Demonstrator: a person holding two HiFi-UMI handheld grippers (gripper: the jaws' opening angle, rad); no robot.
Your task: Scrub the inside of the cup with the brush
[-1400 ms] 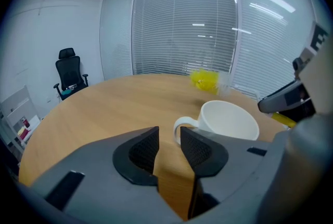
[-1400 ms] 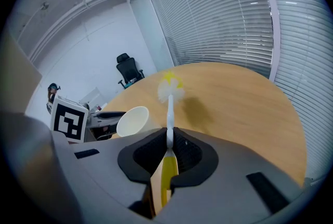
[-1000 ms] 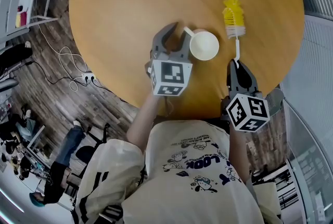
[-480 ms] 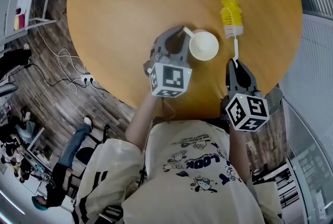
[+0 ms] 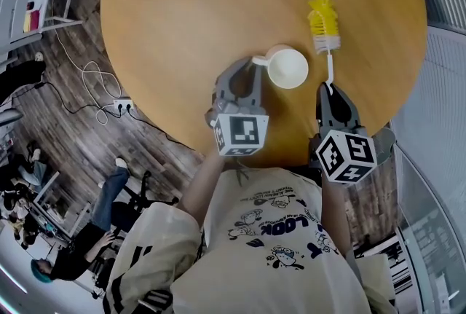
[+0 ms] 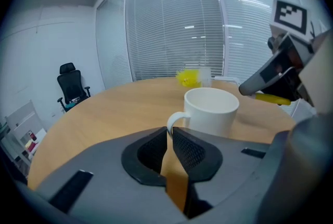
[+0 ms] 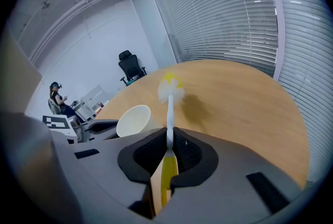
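Observation:
A white cup (image 5: 289,68) sits on the round wooden table (image 5: 182,14), its handle (image 5: 259,60) pointing left. My left gripper (image 5: 251,71) is shut on that handle; in the left gripper view the handle (image 6: 176,120) sits pinched at the gripper's (image 6: 169,133) tips, with the cup (image 6: 212,109) just beyond. My right gripper (image 5: 330,89) is shut on the white stem of the brush (image 5: 325,20), whose yellow and white bristles point away from me, right of the cup. In the right gripper view the brush (image 7: 170,90) runs straight out from the gripper (image 7: 169,137), with the cup (image 7: 133,120) to its left.
The table's near edge curves just under both grippers. Cables and a power strip (image 5: 121,106) lie on the wood floor at left, near seated people (image 5: 87,232). An office chair (image 6: 71,88) stands beyond the table. Slatted glass walls close the far and right sides.
The left gripper's jaws, open around the cup's handle one second ago, have shut on it. Cup and left gripper have shifted slightly towards me. The right gripper and brush have stayed put.

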